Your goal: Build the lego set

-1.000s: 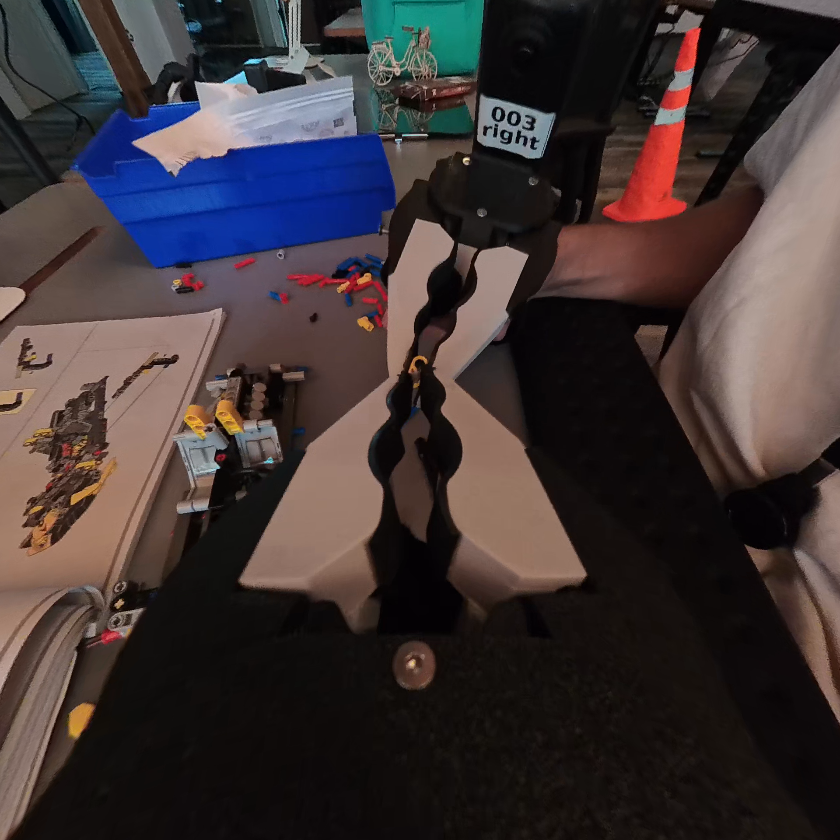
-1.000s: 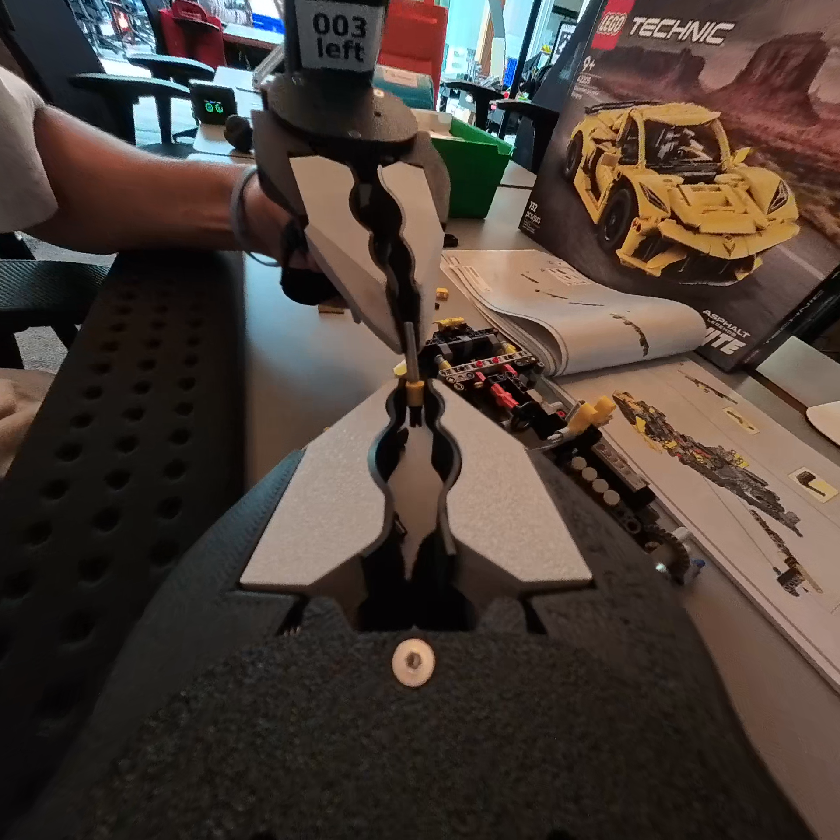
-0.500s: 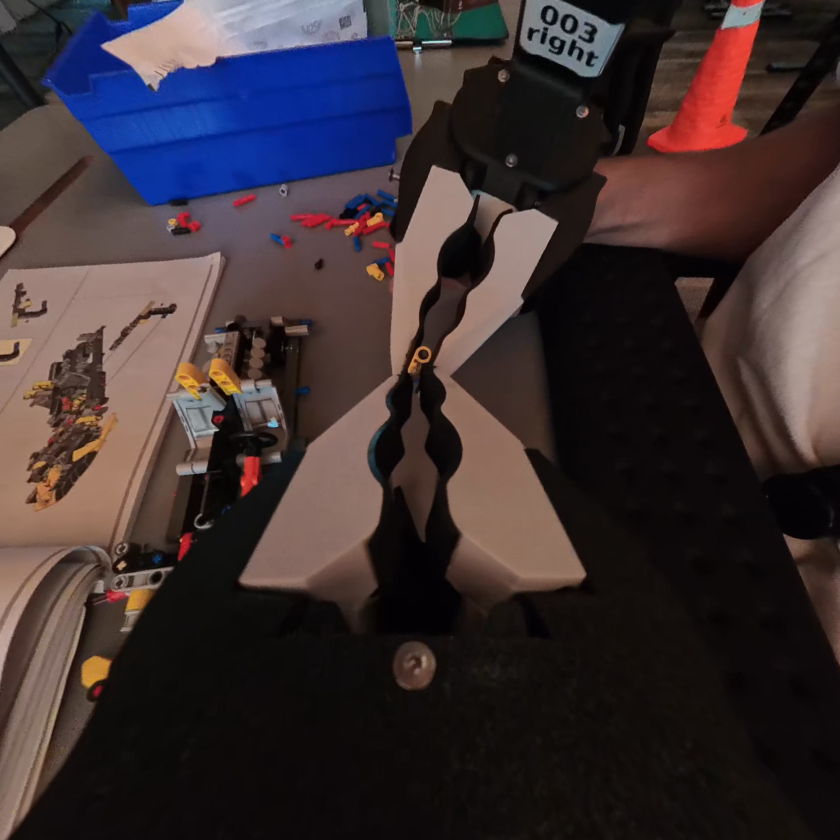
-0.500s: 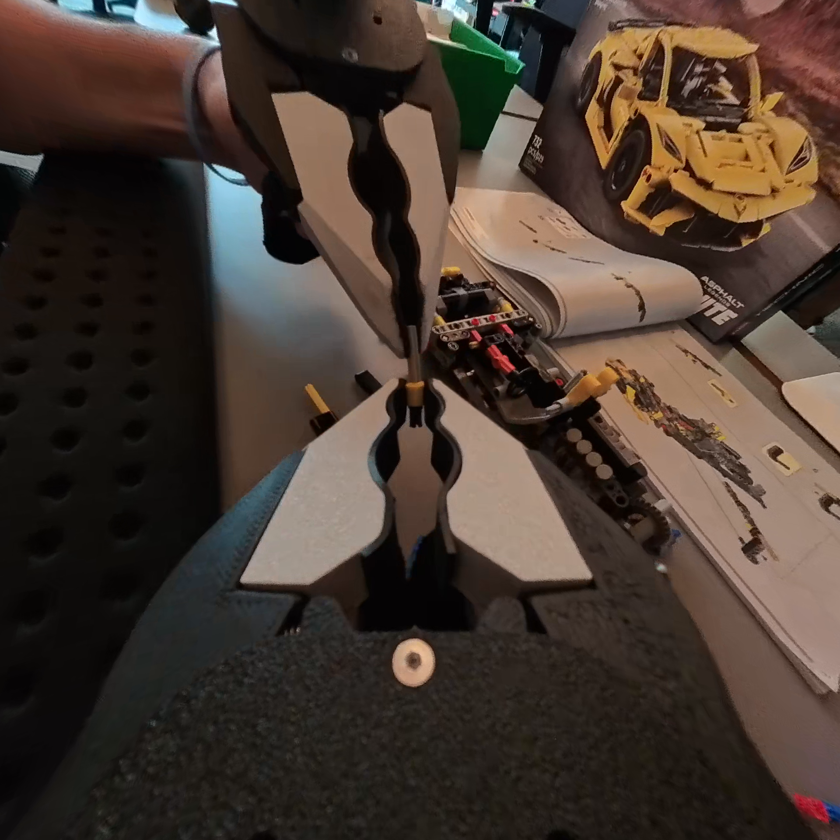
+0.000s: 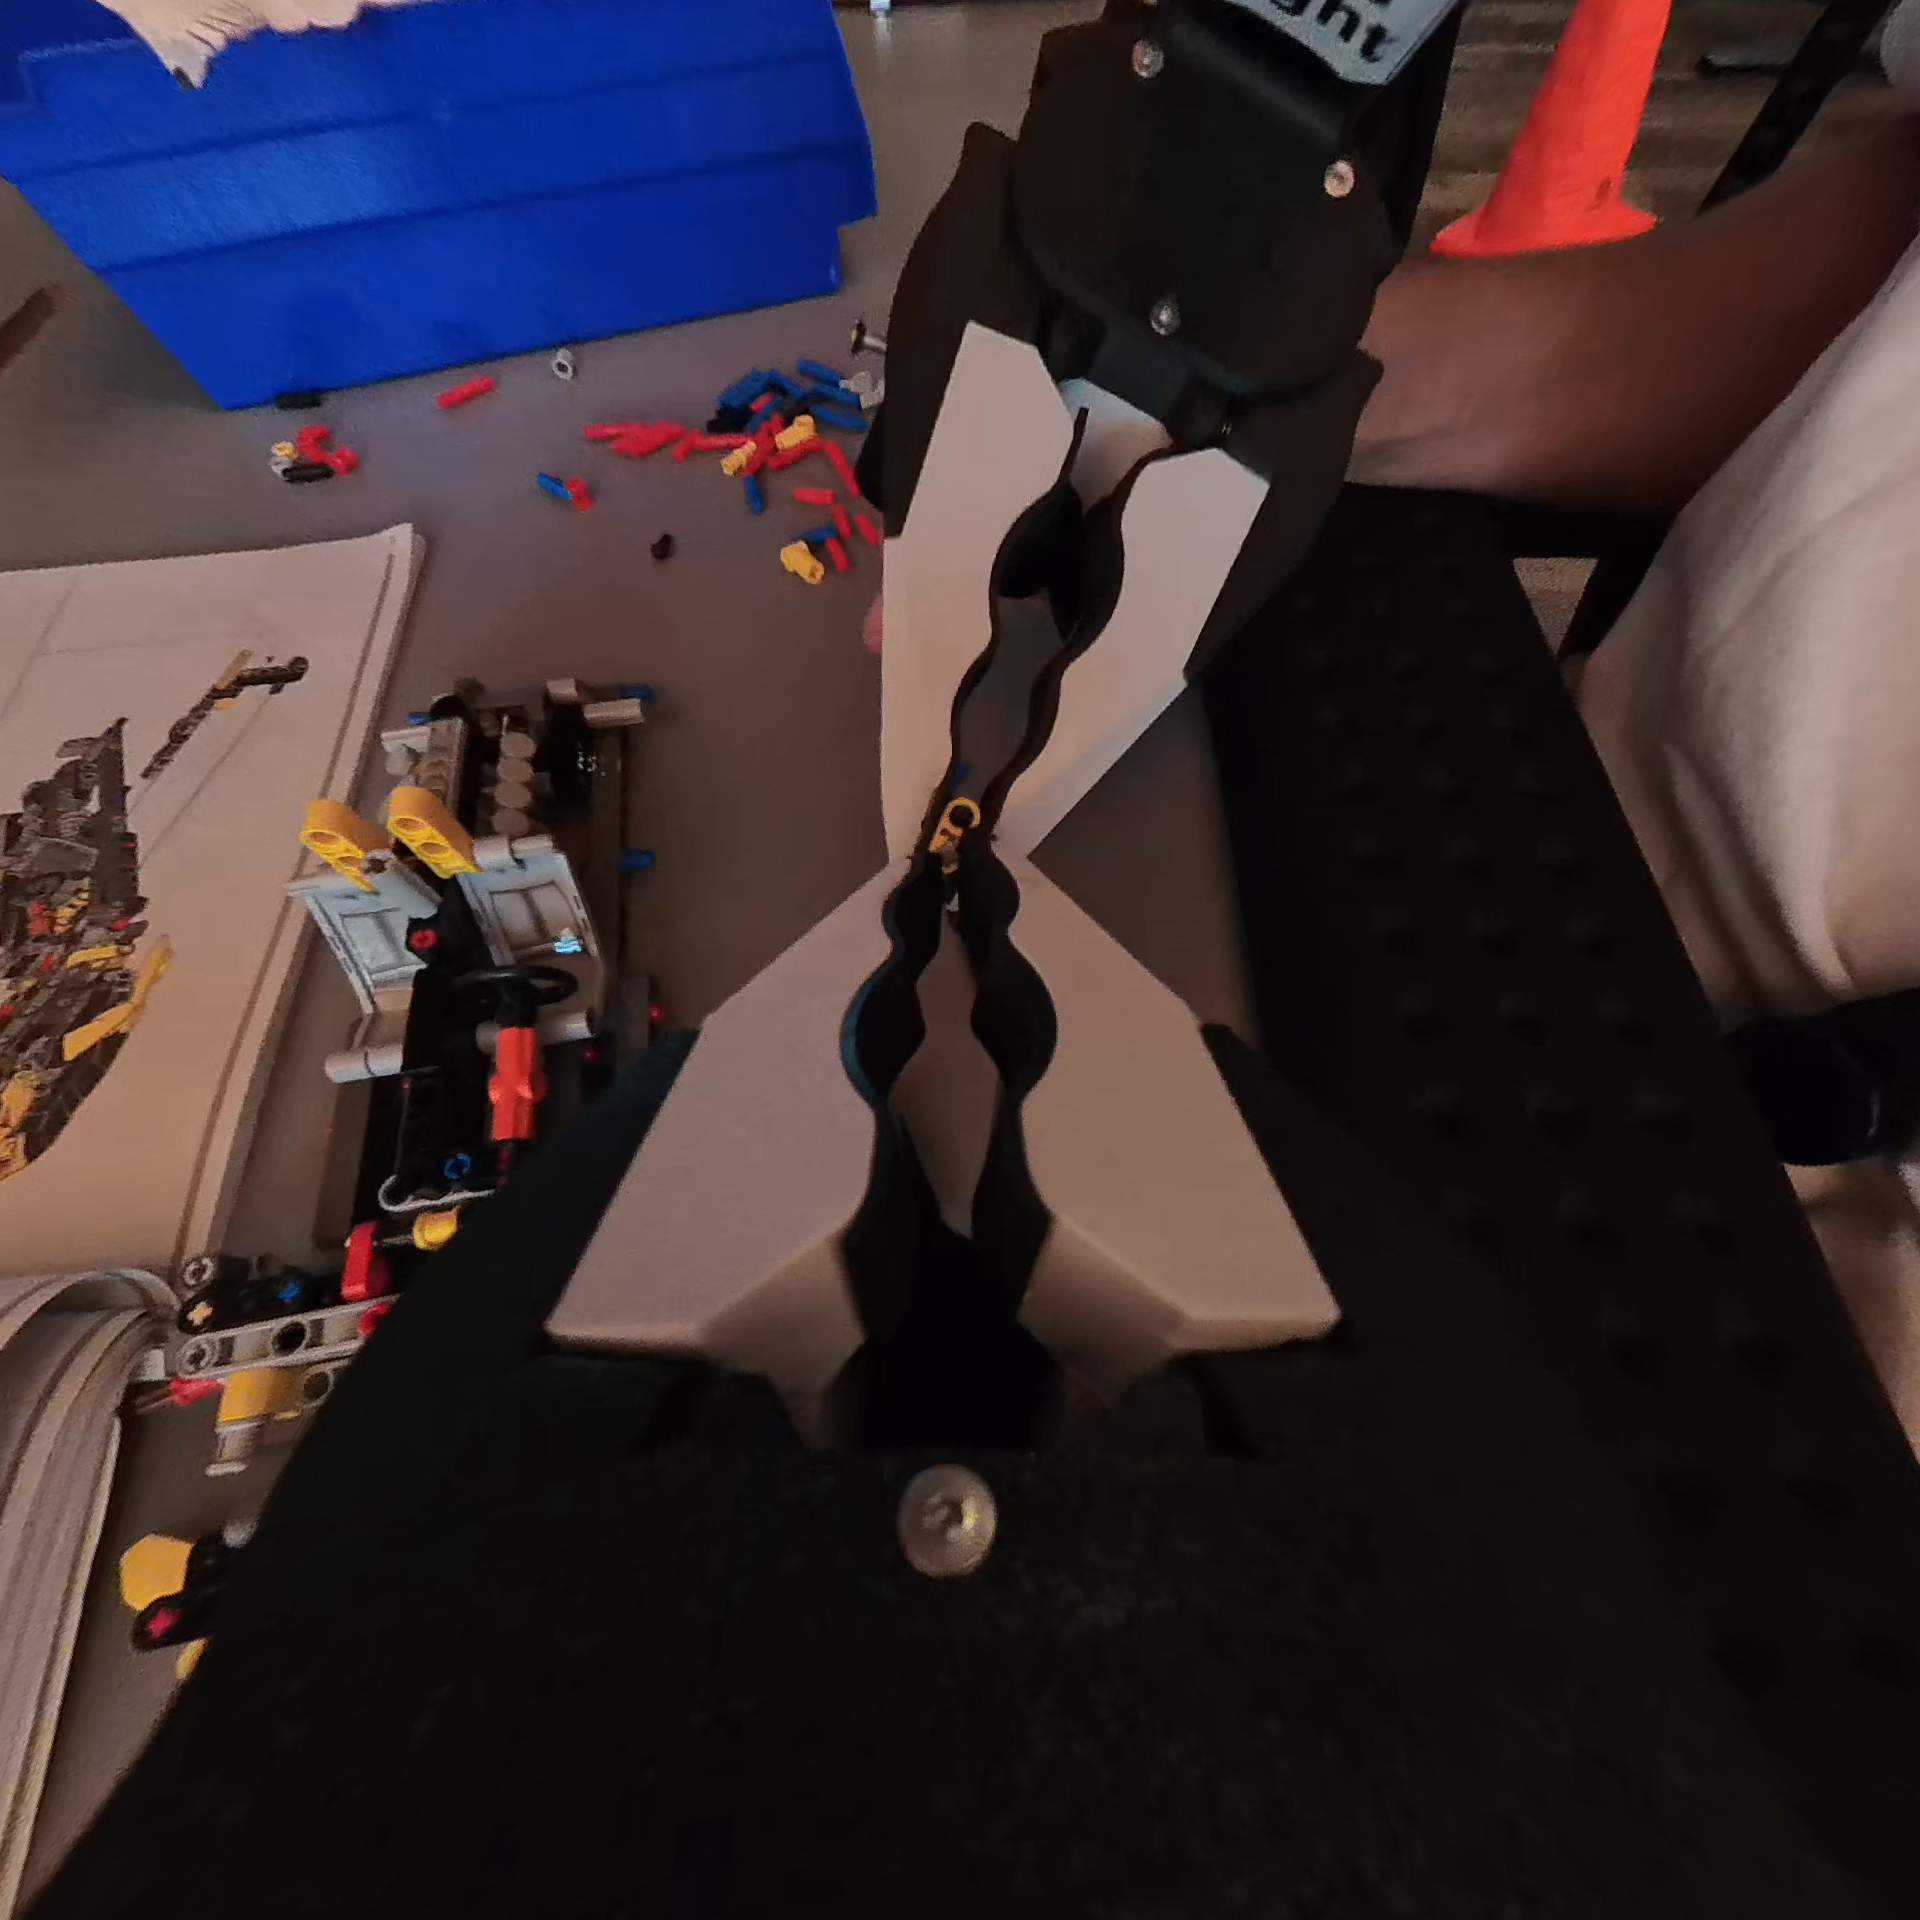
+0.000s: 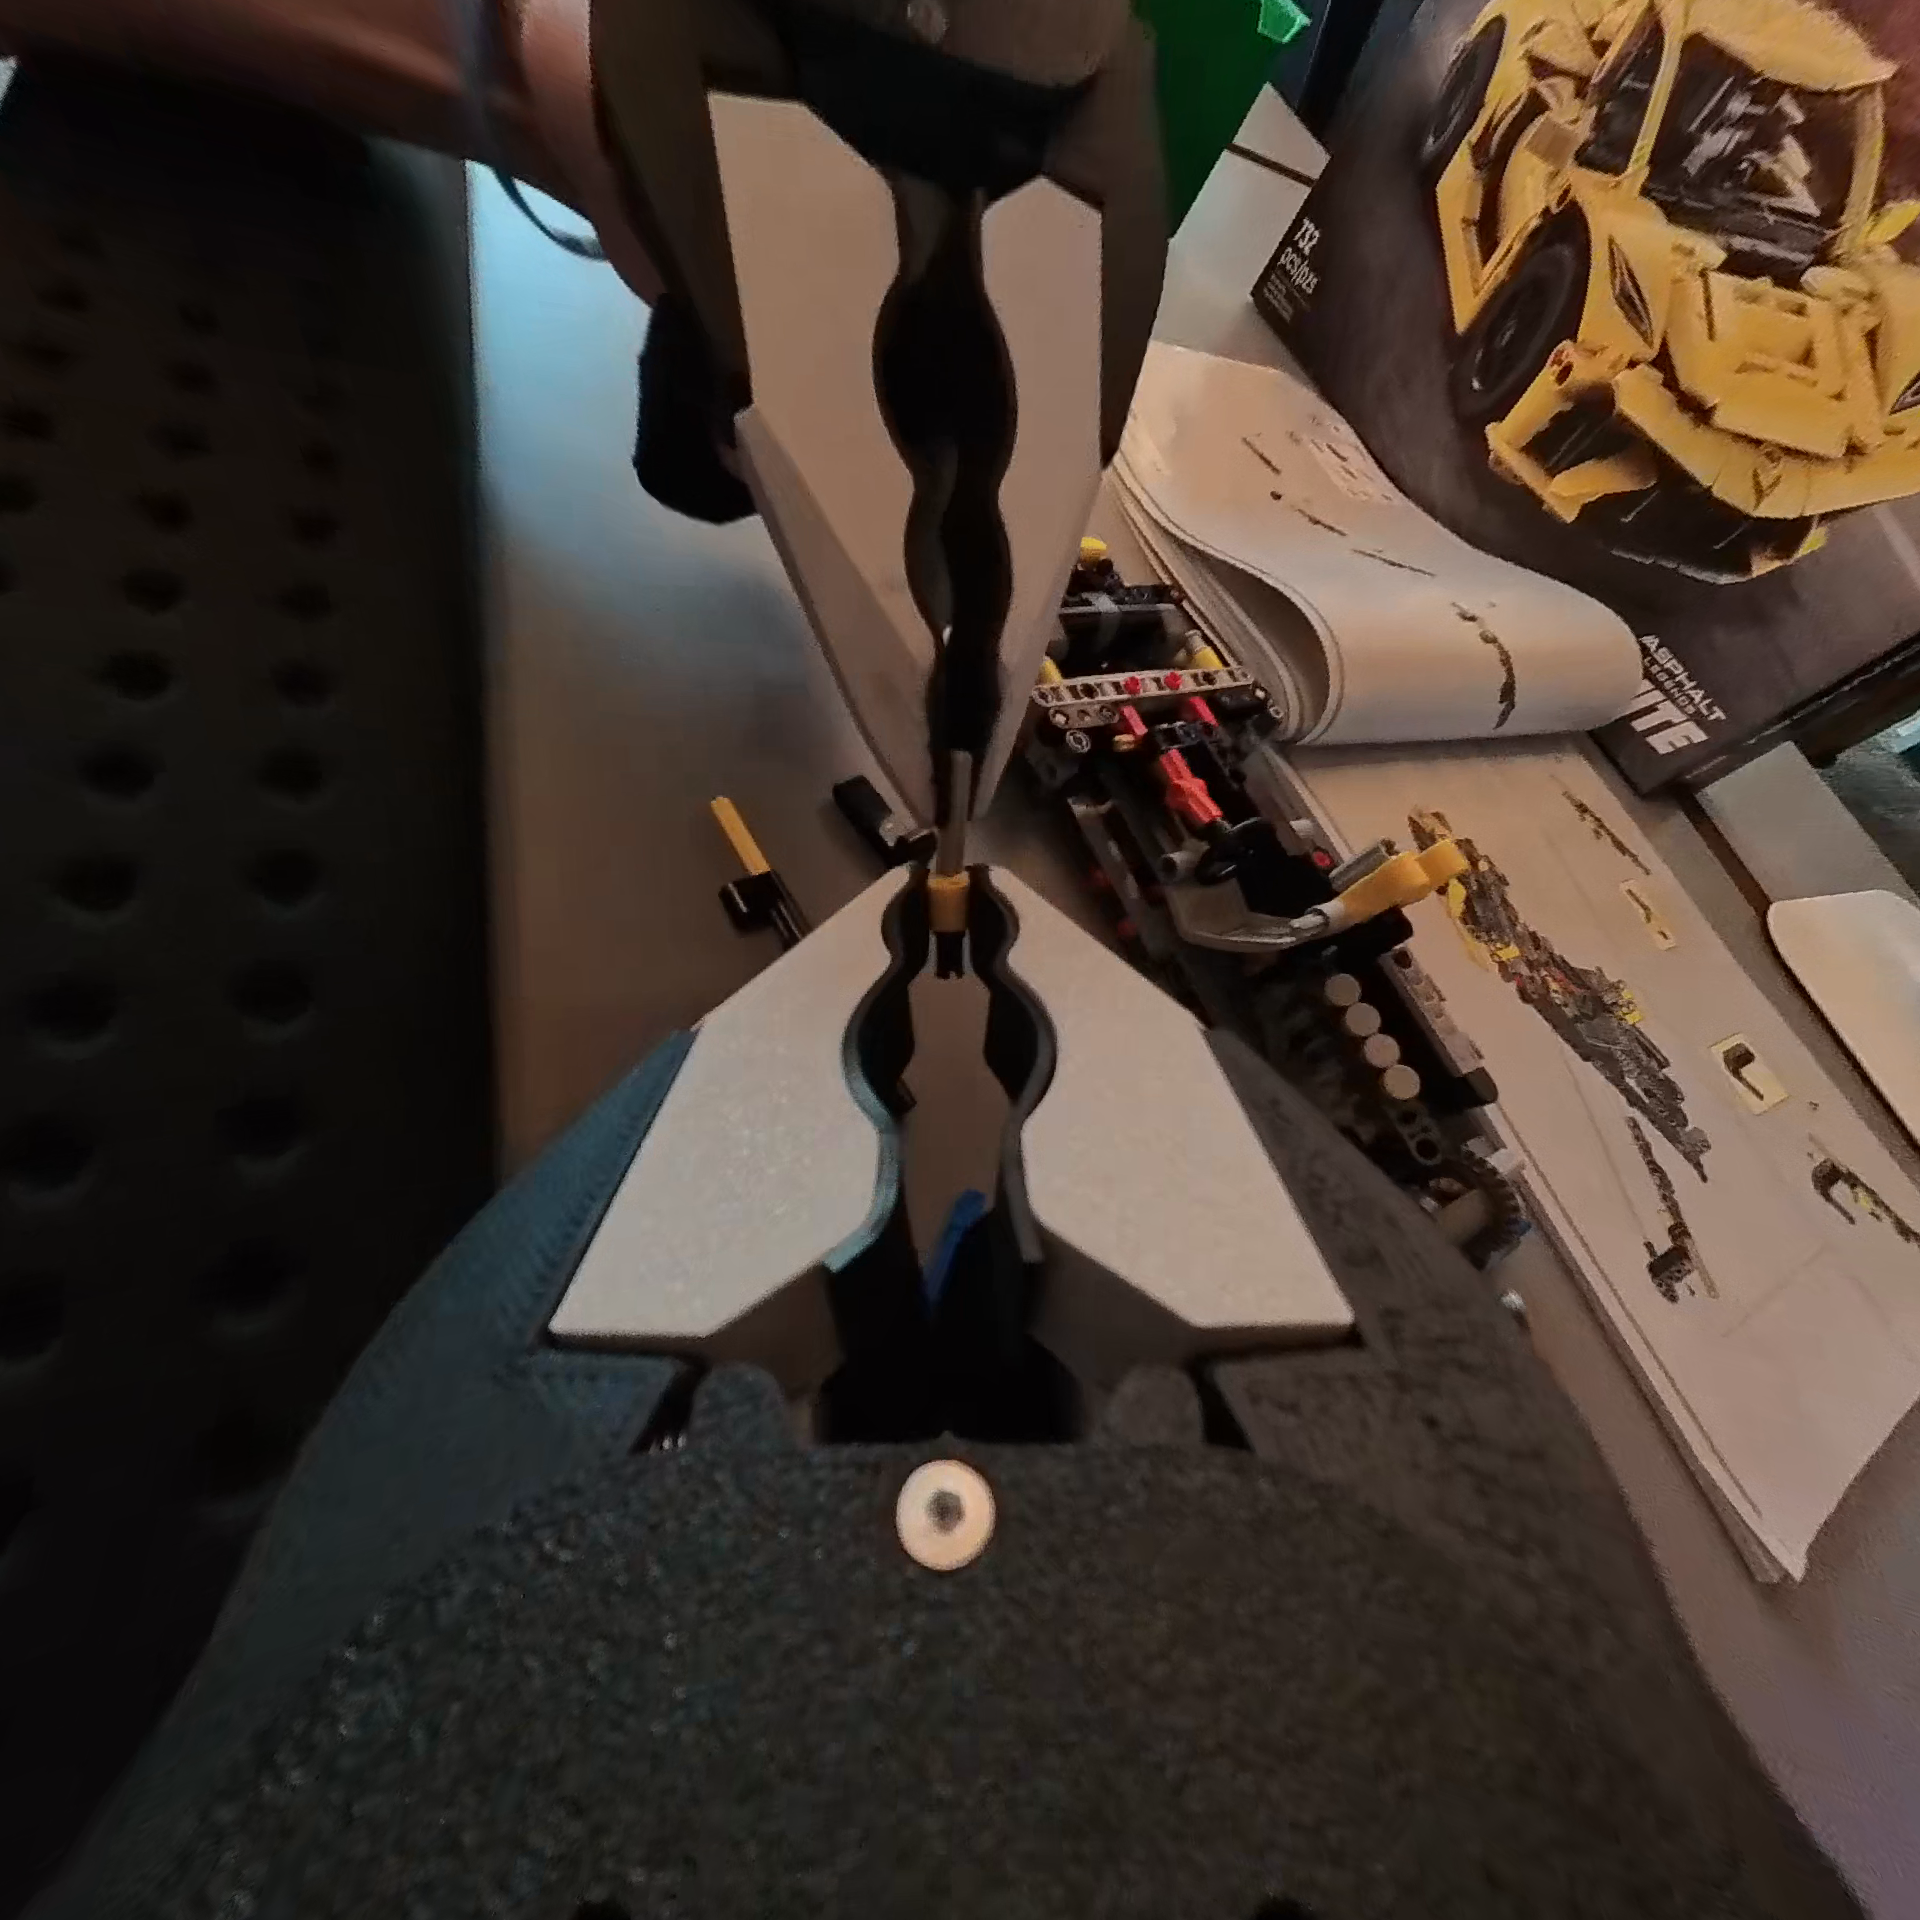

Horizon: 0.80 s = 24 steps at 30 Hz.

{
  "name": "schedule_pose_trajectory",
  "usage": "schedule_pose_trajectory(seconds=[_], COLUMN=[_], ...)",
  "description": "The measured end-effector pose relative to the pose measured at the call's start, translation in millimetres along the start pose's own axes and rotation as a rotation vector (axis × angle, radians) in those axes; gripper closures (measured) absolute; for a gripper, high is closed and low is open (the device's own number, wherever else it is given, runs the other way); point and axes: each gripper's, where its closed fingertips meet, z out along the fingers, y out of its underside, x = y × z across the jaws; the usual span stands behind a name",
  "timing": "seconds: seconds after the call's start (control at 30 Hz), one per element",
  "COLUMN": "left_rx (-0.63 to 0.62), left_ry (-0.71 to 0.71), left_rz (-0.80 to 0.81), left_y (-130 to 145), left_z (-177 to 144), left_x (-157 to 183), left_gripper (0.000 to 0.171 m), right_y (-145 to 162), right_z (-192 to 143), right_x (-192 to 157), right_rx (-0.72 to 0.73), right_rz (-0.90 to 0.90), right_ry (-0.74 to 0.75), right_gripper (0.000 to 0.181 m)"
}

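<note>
My two grippers meet tip to tip above the table edge. My left gripper (image 5: 951, 883) is shut on a thin grey axle (image 6: 954, 805); it comes in from the top of the right wrist view (image 6: 954, 800). My right gripper (image 6: 943, 883) is shut on a small yellow connector (image 6: 945, 899) with a black pin, which sits at the axle's end. It comes in from the top of the left wrist view (image 5: 958, 831), where the yellow connector (image 5: 956, 821) also shows. The partly built black and grey chassis (image 5: 499, 935) (image 6: 1195, 810) lies on the table beside them.
An open instruction booklet (image 5: 156, 831) (image 6: 1662, 1039) lies past the chassis. A blue bin (image 5: 468, 187), loose red, blue and yellow pieces (image 5: 769, 447) and an orange cone (image 5: 1569, 135) stand behind. The set's box (image 6: 1662, 260), a yellow-tipped black axle (image 6: 748, 862) and a black perforated chair (image 6: 208, 727) flank the grippers. Left and right tips are no more than a few centimetres apart.
Both grippers have stayed tip to tip, each still shut on its piece, and have dropped lower and closer over the table together. The chassis looks nearer in both views.
</note>
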Motion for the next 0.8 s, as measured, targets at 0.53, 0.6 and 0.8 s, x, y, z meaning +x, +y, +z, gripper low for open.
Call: schedule_pose_trajectory(seconds=[0.53,0.6,0.8], left_rx=[0.237,0.286,0.361], left_ry=[0.175,0.313,0.575], left_rz=[-0.365,-0.509,-0.675], left_y=[-33.0,-38.5,-50.0], left_z=[-14.2,-15.4,-13.4], left_x=[-5.5,0.4,20.9], left_gripper=[0.137,0.124,0.140], right_y=[-24.0,-34.6,-52.7], right_z=[-15.0,-21.5,-29.8], right_x=[25.0,25.6,15.0], right_rx=[0.173,0.233,0.345], right_rz=[-0.120,-0.180,-0.207], right_ry=[0.181,0.218,0.192], right_gripper=[0.175,0.175,0.176])
